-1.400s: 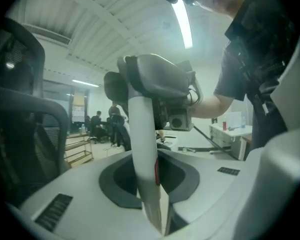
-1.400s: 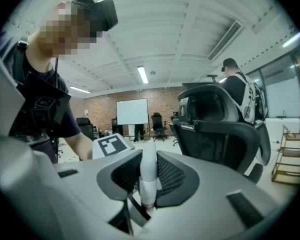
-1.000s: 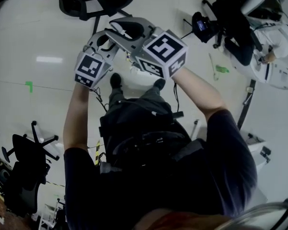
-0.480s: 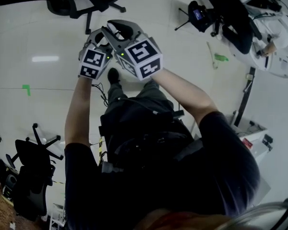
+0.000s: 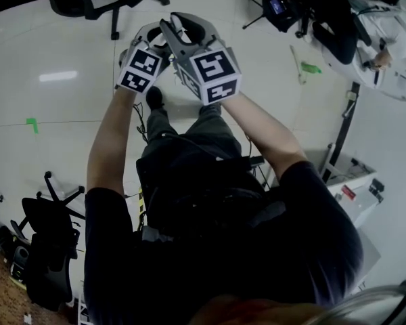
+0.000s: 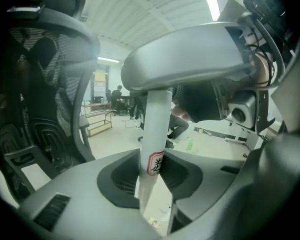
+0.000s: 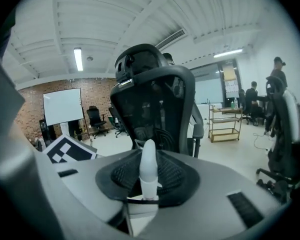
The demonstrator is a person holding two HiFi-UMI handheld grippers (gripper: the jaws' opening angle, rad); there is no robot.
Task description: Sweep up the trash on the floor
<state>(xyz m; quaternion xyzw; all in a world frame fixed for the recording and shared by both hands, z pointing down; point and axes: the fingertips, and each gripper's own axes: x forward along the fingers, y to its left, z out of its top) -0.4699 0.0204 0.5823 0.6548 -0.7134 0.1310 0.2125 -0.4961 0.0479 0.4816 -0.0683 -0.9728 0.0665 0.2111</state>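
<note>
Clamps the fingers (image 6: 115, 181) of the left gripper (image 6: 151, 175), only just eased wider, on a white handle (image 6: 156, 124) standing upright between them. Closes the fingers (image 7: 179, 176) of the right gripper (image 7: 148, 183) on the same handle at its rounded tip (image 7: 148, 159), directly above the left grip. Looks like a sweeper's two-point hold: top grip to steer, lower grip to drive the stroke. Cannot confirm a broom head, hidden in every view. Keeps both forearms (image 5: 260, 127) stretched forward and drawn together, with marker cubes (image 5: 215, 73) side by side over the shoes (image 5: 153, 98) and both grippers tipped a little below level. Shows pale floor (image 5: 68, 114) beneath, with small scraps (image 6: 154, 223) glimpsed under the left fingers, close to the handle's line. Leaves a green item (image 5: 312, 67), possibly trash too, lying well off to the right near a seated person (image 5: 386, 39). Frames it all with black office chairs (image 7: 152, 99) beyond.
</note>
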